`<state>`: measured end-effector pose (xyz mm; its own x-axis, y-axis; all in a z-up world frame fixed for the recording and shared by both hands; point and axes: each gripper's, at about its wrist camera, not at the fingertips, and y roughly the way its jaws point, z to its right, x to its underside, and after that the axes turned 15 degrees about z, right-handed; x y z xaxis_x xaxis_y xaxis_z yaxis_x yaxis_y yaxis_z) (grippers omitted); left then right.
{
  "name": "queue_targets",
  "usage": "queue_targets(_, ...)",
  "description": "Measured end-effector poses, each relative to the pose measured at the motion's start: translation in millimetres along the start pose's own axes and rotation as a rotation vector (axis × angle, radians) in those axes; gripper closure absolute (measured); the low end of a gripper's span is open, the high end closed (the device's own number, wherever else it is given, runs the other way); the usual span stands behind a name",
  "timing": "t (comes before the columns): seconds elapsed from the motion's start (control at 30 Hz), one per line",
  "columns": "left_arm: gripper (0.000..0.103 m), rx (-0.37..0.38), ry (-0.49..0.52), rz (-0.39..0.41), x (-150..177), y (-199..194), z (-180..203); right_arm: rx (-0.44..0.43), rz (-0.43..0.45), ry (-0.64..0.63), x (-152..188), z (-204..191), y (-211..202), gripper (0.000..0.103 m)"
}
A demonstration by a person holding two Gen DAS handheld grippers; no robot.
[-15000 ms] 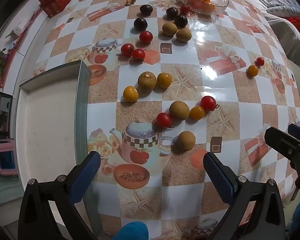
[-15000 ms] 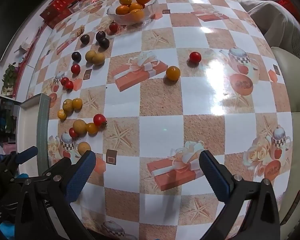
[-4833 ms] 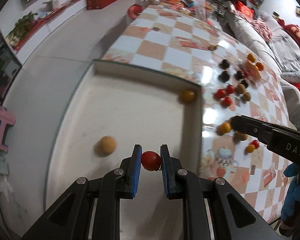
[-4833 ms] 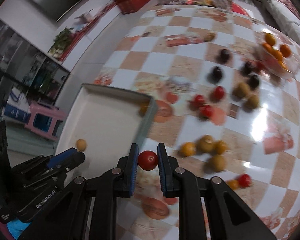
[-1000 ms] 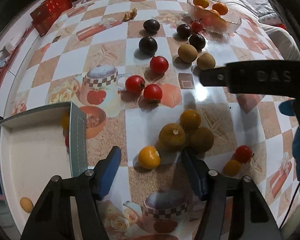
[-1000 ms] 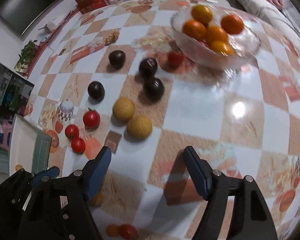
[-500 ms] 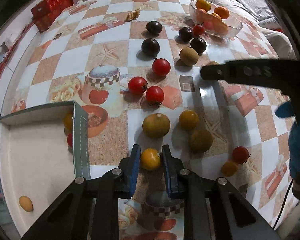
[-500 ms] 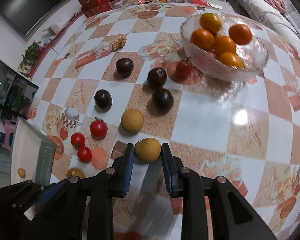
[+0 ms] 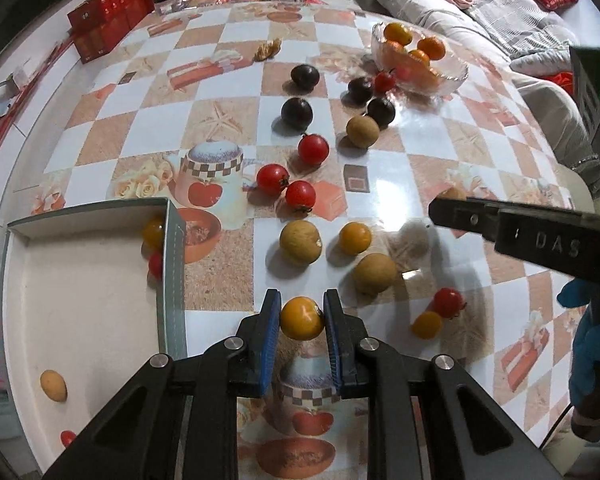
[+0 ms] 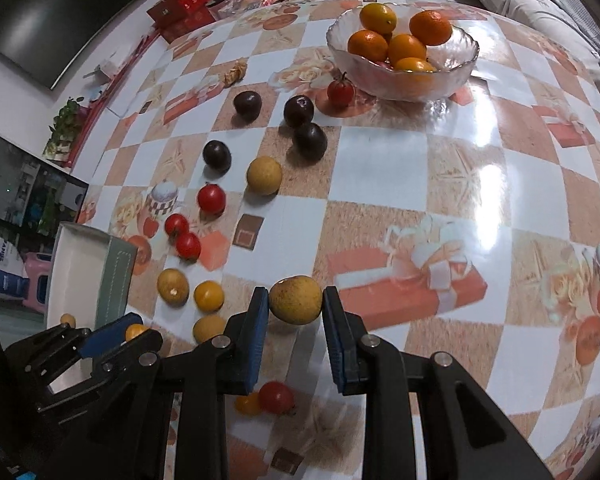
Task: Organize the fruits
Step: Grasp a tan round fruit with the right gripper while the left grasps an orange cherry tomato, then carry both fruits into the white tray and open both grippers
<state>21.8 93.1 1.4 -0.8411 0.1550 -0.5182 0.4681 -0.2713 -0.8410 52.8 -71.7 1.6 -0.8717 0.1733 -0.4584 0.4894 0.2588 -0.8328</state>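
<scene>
My left gripper (image 9: 302, 318) is shut on a yellow cherry tomato (image 9: 301, 317), held just right of the white tray (image 9: 80, 300). My right gripper (image 10: 295, 300) is shut on a tan round fruit (image 10: 296, 299), lifted above the table. The right gripper's arm also shows in the left wrist view (image 9: 540, 236). Red tomatoes (image 9: 300, 195), dark plums (image 9: 297, 112), tan fruits (image 9: 300, 237) and yellow tomatoes (image 9: 355, 237) lie scattered on the checked tablecloth. The tray holds a yellow tomato (image 9: 153, 231), a red one (image 9: 155, 264) and a small tan fruit (image 9: 53, 385).
A glass bowl (image 10: 404, 80) of oranges stands at the far side with a red tomato (image 10: 340, 90) beside it. Red boxes (image 9: 108, 24) and bags sit at the far edge. A sofa (image 9: 500, 8) lies beyond the table on the right.
Both grippers have lifted with their fruit: the left with the yellow tomato, the right with the tan fruit, which moved back from the plums toward the near side.
</scene>
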Motion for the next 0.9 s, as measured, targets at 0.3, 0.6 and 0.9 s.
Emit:
queue_targets(0.3, 0.08, -0.005, -0.045, 0.059, -4, -36, -19, -0.032, 0.011, -0.023, 3, -29, -18, 0.073)
queue_targets(0.6, 0.08, -0.058, -0.096, 0.098, 0, -65, -66, -0.097, -0.008, -0.08, 4, -85, -11, 0.073)
queue_targets(0.9, 0.08, -0.172, -0.168, 0.102, 5, -67, -138, -0.187, -0.038, -0.147, 6, -161, 16, 0.074)
